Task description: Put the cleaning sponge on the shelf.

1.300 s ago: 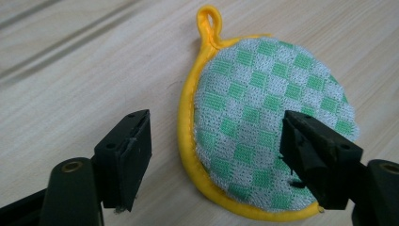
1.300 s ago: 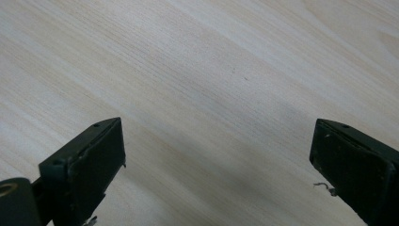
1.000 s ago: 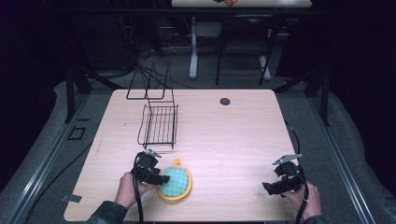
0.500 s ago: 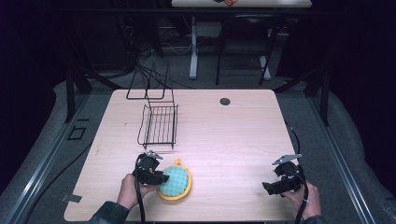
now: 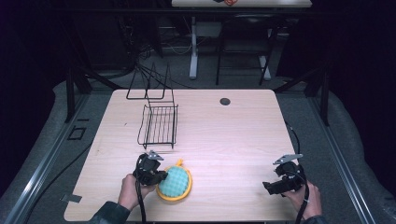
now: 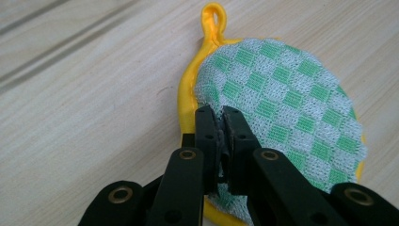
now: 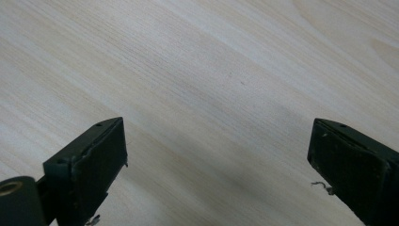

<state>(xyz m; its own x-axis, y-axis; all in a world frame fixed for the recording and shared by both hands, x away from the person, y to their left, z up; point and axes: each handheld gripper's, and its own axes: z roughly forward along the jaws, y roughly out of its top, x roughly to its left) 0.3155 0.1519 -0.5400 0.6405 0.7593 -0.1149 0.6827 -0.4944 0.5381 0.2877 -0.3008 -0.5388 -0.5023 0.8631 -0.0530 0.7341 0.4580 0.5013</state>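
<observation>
A round pot holder [image 5: 174, 183] with a green-and-white checked face, a yellow rim and a yellow loop lies near the table's front edge, left of centre. My left gripper [image 5: 156, 177] is at its left edge, shut on the checked cloth [image 6: 282, 103]; its jaws pinch the fabric's edge at the left gripper's fingertips [image 6: 221, 120]. My right gripper [image 5: 275, 186] rests low over bare wood at the front right, open, with nothing between its wide-apart jaws [image 7: 216, 155].
A black wire rack [image 5: 159, 123] stands on the table [image 5: 224, 140] behind the pot holder, with a second wire frame [image 5: 147, 84] at the back edge. A small dark round disc [image 5: 225, 101] is set in the tabletop near the back. Dark floor surrounds the table.
None of the hands, grippers or the pot holder has visibly moved.
</observation>
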